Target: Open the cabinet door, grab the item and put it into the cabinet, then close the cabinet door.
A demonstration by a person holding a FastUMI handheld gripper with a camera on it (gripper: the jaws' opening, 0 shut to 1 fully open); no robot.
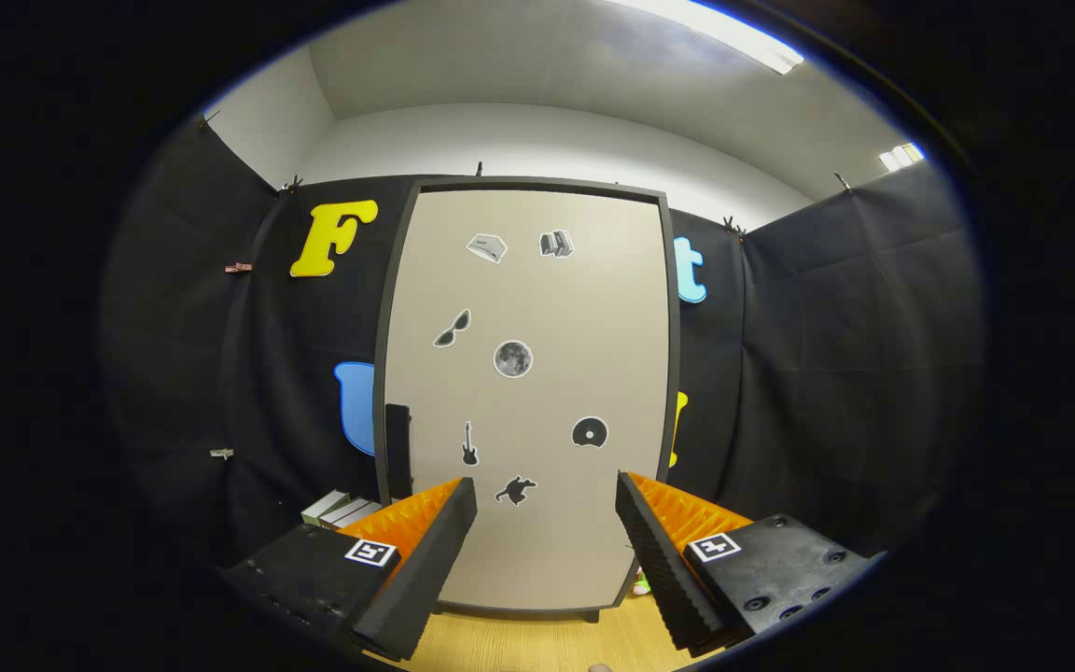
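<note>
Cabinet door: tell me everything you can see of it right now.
The cabinet door is a tall beige panel in a dark frame, shut and upright on the wooden table. Small stickers dot its face; a dark vertical handle sits at its left edge. The gripper faces it with fingers open, holding nothing.

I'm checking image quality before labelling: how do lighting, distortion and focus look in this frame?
Gripper view: bright ceiling light blows out overhead, while the cabinet door is evenly lit and sharp, its stickers crisp; fisheye distortion bows the door's edges outward; the open gripper fingers look clear, with no motion blur; the wooden floor shows no strong shadows.
</note>
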